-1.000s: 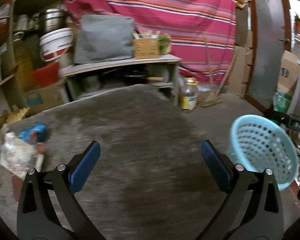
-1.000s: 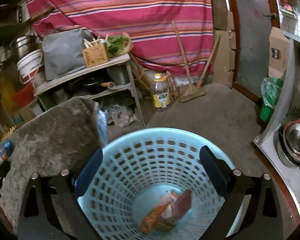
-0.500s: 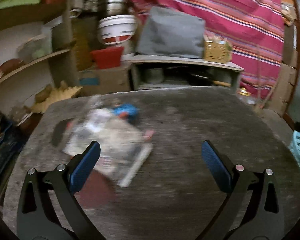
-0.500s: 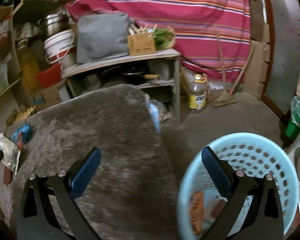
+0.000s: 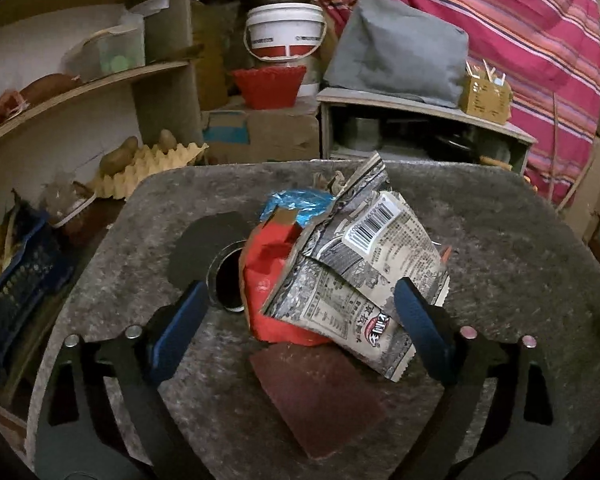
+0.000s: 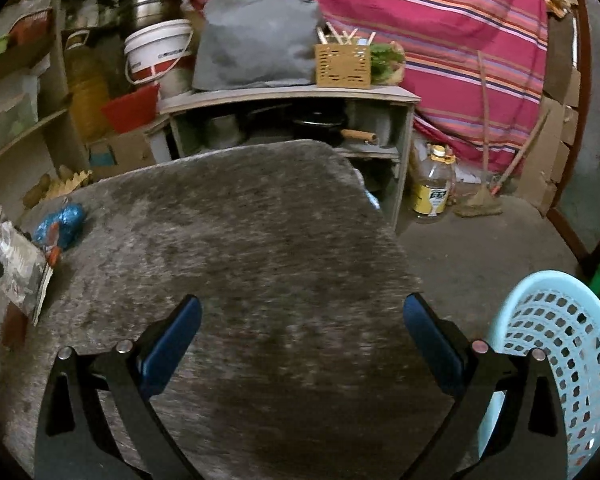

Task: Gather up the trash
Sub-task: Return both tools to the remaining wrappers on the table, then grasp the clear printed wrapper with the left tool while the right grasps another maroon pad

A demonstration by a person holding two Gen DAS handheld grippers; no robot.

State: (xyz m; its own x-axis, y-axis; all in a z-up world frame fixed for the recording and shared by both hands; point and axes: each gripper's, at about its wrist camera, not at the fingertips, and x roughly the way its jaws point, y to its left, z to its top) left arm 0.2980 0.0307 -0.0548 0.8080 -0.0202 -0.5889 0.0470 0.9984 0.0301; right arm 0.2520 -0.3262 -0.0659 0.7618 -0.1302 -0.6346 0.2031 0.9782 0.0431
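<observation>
**Wrappers piled on the desk, both hand-held grippers with jaws apart**

Much of the pile is covered. The grey printed wrapper (image 5: 364,264) lies on top and hides most of the red packet (image 5: 266,276) under it. Of the blue crumpled wrapper (image 5: 296,202), at 12 o'clock of the pile, only the upper part shows. A round hole (image 5: 228,280) in the desk (image 5: 520,264) is half hidden behind the red packet. The dark red flat piece (image 5: 320,392) lies at 6 o'clock, touching the pile.

The grey wrapper is creased, with a barcode and dense print too small to read. It sits between the fingers of the left hand-held gripper (image 5: 298,324); its jaws have just been closing a little, but the pads do not press on it.

The right hand-held gripper (image 6: 302,334) has its jaws wide apart over bare desk. In its view the pile is at 9 o'clock, partly cut off, and the light blue basket (image 6: 556,344) on the floor at 4 o'clock is cut by the frame.
</observation>
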